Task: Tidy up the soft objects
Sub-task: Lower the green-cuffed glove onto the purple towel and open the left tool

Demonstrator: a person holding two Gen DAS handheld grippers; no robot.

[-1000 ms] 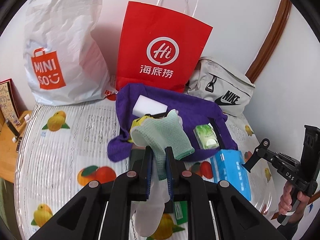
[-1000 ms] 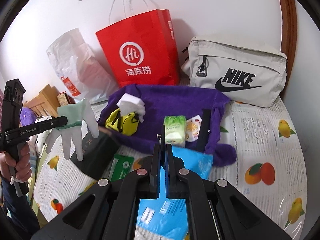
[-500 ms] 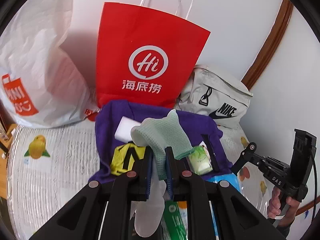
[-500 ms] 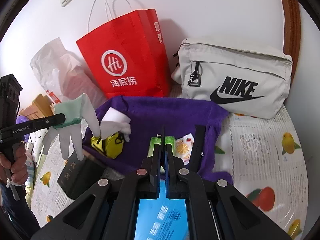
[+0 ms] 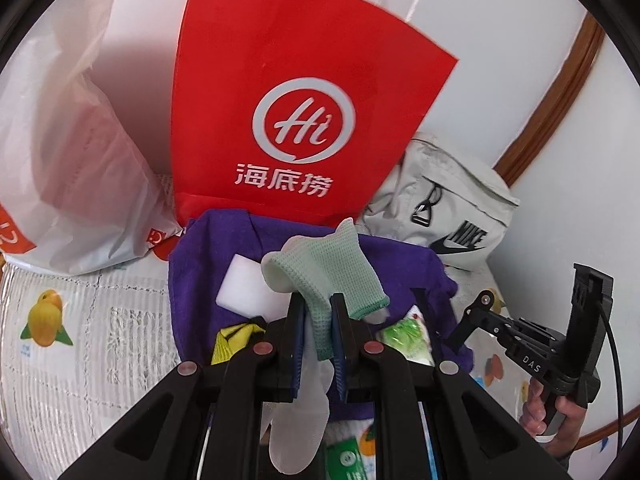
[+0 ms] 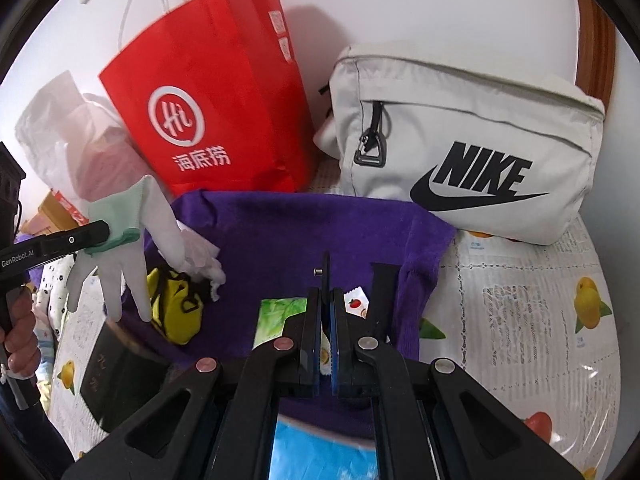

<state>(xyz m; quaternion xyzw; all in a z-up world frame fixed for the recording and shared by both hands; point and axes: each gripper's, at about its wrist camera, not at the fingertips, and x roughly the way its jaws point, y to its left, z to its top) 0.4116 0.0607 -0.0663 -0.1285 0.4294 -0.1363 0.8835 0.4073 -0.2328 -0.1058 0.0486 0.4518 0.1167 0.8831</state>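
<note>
My left gripper (image 5: pixel 317 308) is shut on a green and white glove (image 5: pixel 326 272), held in the air above a purple cloth (image 5: pixel 208 264) in front of the red paper bag (image 5: pixel 296 92). The glove (image 6: pixel 120 240) hangs fingers down in the right wrist view, at the left. My right gripper (image 6: pixel 327 300) is shut and empty, low over the purple cloth (image 6: pixel 280 232). On the cloth lie a white sponge (image 5: pixel 244 288), a yellow pouch (image 6: pixel 176 308) and a green packet (image 6: pixel 276 316).
A grey Nike bag (image 6: pixel 460 148) stands at the back right and a white plastic bag (image 5: pixel 68 140) at the back left. A dark box (image 6: pixel 116 368) and a blue pack (image 6: pixel 320 456) lie on the fruit-print bed cover (image 6: pixel 520 300).
Both grippers have moved forward toward the bags. The left gripper carried the glove nearer to the red bag. The right gripper passed over the blue pack and onto the purple cloth.
</note>
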